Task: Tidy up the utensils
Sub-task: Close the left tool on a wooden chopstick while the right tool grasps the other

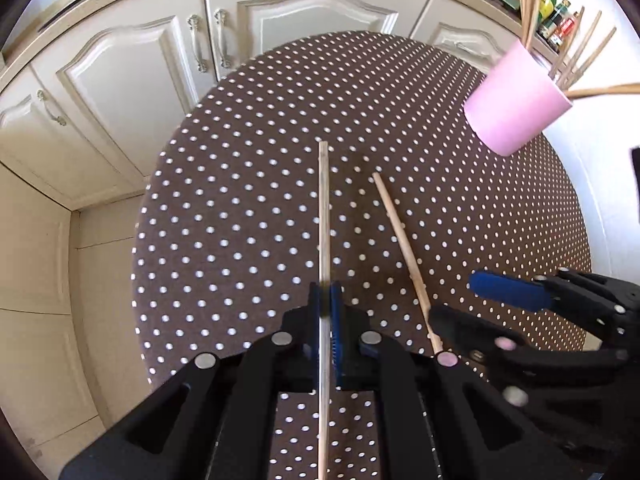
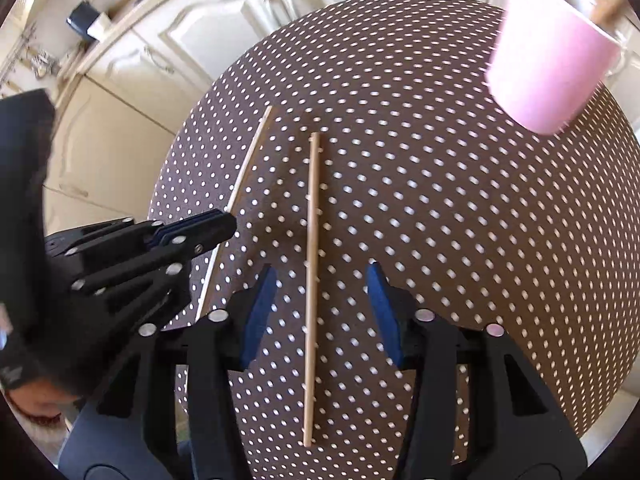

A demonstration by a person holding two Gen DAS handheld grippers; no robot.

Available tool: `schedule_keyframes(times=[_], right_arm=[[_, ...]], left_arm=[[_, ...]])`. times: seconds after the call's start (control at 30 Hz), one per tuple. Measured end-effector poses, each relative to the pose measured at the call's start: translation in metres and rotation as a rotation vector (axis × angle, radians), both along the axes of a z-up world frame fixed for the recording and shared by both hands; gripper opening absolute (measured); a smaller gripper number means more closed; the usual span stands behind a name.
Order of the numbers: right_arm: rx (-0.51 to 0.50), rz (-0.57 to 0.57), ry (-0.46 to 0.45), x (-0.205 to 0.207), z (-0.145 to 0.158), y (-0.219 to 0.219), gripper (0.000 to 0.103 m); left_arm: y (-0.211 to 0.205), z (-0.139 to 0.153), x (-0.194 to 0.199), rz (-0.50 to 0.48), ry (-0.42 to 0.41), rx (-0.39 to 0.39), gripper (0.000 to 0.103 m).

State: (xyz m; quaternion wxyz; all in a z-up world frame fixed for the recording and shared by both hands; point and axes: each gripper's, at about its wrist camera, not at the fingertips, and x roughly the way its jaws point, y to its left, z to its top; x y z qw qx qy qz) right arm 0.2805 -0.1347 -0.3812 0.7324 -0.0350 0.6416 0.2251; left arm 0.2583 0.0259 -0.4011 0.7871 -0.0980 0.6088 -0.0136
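Black left tongs (image 1: 326,312) with ridged blue pads clench a thin wooden chopstick (image 1: 324,216) over a round counter (image 1: 240,184) in a brown, white-dotted cloth.

The gripped stick is pale, straight and slender, running away from the tongs toward the cream cabinet doors (image 1: 132,76). A second chopstick (image 2: 312,280) of the same smooth wood lies flat on the cloth, on the pink cup's side of the gripped one. The right tongs (image 2: 320,304) stand released, their blue pads either side of this loose stick and not touching it. The pink cup (image 1: 516,104), a smooth matte cylinder, stands near the counter's far edge, well apart from both sticks, with several more wooden sticks (image 1: 580,52) fanning out of its mouth.
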Motion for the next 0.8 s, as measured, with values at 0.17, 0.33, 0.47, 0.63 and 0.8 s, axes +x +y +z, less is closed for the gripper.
schedule_keyframes(times=[0.17,0.33,0.47,0.63,0.8], right_arm=[[-0.081,0.041,0.033,0.009,-0.011,0.025,0.031],[-0.193,0.089,0.003,0.008,-0.016,0.046,0.012],[-0.169,0.081,0.024,0.010,-0.019,0.048,0.006],[-0.063,0.020,0.052,0.011,-0.012,0.021,0.006],[0.022,-0.026,0.008,-0.004,0.011,-0.012,0.005]], left_arm=[[0.005,0.005,-0.006,0.011,-0.008,-0.012,0.005],[0.003,0.008,-0.007,0.014,-0.015,-0.020,0.005],[0.005,0.014,-0.009,0.010,-0.029,-0.025,0.005],[0.000,0.029,-0.012,-0.015,-0.065,-0.035,0.005],[-0.014,0.050,-0.012,-0.053,-0.128,-0.053,0.005]])
